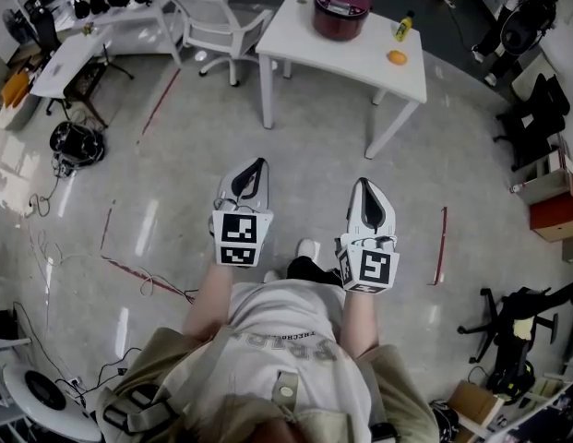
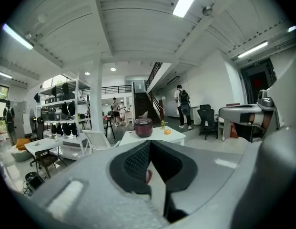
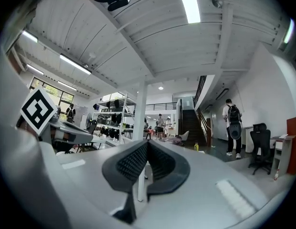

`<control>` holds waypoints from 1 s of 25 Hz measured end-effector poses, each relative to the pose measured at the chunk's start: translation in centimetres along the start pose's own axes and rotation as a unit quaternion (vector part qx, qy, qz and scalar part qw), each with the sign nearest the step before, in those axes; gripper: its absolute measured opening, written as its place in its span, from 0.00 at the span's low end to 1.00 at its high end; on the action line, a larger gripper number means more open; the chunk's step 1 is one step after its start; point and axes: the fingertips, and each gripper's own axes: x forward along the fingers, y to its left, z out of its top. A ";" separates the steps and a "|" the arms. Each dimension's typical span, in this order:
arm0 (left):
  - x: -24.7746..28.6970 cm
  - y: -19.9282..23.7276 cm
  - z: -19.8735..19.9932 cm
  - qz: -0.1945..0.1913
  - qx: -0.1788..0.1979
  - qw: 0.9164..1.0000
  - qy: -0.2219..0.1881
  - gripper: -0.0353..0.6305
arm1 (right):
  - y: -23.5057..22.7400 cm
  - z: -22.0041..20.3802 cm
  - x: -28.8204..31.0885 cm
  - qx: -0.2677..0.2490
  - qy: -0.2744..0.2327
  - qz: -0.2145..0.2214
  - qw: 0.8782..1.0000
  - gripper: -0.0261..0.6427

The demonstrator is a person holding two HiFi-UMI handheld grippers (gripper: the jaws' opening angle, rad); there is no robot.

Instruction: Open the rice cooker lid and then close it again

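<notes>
We see a white table far ahead, with the maroon rice cooker at its far edge, lid down. Left gripper and right gripper are near us, both clenched empty, well apart from the table. A yellow bottle and an orange sit right of the cooker.

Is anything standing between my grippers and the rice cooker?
Nothing visible: only bare floor lies between the left gripper, the right gripper and the table holding the rice cooker; the chair stands off to its left.
</notes>
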 end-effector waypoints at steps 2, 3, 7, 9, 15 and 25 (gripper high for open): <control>0.2 0.6 -0.1 0.006 -0.005 1.000 0.001 0.06 | -0.4 -0.5 0.5 0.024 0.005 0.004 1.000 0.04; 0.4 1.0 0.0 0.010 -0.009 1.000 0.001 0.06 | -0.7 -0.6 0.8 0.039 0.004 0.004 0.999 0.04; 1.2 2.7 0.5 0.027 -0.043 0.999 -0.002 0.21 | -2.0 -0.3 1.9 0.067 -0.005 0.007 0.998 0.10; 1.9 3.2 0.5 0.026 -0.072 0.997 0.000 0.35 | -2.4 -0.3 2.5 0.077 -0.008 0.014 0.997 0.24; 4.6 3.6 0.0 0.023 -0.101 0.995 0.008 0.45 | -4.0 -1.9 4.7 0.078 0.006 0.023 0.997 0.38; 11.0 3.7 0.8 0.032 -0.077 0.996 0.025 0.45 | -7.5 -2.7 11.0 0.079 0.010 0.039 0.996 0.39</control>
